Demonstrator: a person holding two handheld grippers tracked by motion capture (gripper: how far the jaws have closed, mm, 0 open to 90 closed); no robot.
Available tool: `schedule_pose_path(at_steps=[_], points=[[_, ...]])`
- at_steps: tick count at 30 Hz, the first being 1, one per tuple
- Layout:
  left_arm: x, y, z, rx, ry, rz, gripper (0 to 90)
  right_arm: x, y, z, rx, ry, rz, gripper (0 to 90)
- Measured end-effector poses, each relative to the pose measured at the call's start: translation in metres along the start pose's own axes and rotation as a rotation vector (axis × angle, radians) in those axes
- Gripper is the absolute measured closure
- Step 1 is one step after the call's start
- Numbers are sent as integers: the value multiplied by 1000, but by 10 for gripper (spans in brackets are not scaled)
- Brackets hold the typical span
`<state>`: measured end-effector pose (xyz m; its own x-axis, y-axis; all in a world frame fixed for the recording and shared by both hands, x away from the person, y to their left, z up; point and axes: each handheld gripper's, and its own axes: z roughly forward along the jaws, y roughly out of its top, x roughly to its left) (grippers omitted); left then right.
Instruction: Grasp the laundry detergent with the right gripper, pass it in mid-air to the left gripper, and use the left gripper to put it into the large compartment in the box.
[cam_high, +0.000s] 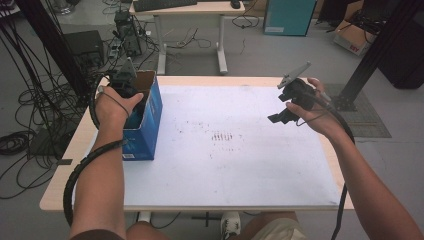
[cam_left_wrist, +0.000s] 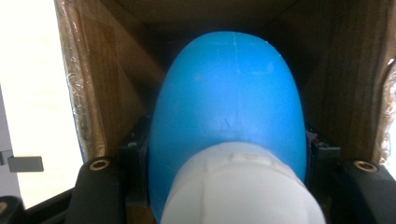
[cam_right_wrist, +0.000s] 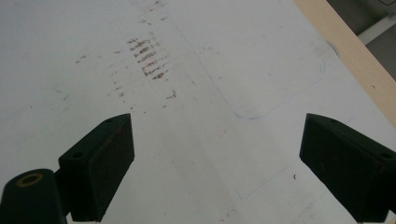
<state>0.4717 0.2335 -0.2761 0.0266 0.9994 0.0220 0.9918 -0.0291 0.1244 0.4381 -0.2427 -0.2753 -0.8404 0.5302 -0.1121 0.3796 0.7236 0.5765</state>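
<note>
Blue and smooth, a rounded plastic object (cam_left_wrist: 231, 116) with a white ribbed end (cam_left_wrist: 243, 186) sits clamped between the jaws of the left gripper (cam_high: 125, 82), down inside the open cardboard box (cam_high: 145, 117) at the far left of the table (cam_high: 65, 165). The box's brown inner walls rise around it in the left gripper view. The right gripper (cam_right_wrist: 215, 163) hangs over the right side of the white sheet (cam_high: 225, 165), its jaws wide apart and holding nothing, near a patch of brownish smudges (cam_right_wrist: 149, 58).
</note>
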Motion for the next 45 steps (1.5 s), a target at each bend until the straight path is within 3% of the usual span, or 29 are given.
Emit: schedule_pose_path(at_steps=[29, 45], points=[[1, 1, 0, 9, -3, 3, 368, 0, 3, -3, 8, -5, -17, 102], [1, 1, 0, 8, -1, 4, 368, 1, 1, -2, 4, -6, -2, 102]])
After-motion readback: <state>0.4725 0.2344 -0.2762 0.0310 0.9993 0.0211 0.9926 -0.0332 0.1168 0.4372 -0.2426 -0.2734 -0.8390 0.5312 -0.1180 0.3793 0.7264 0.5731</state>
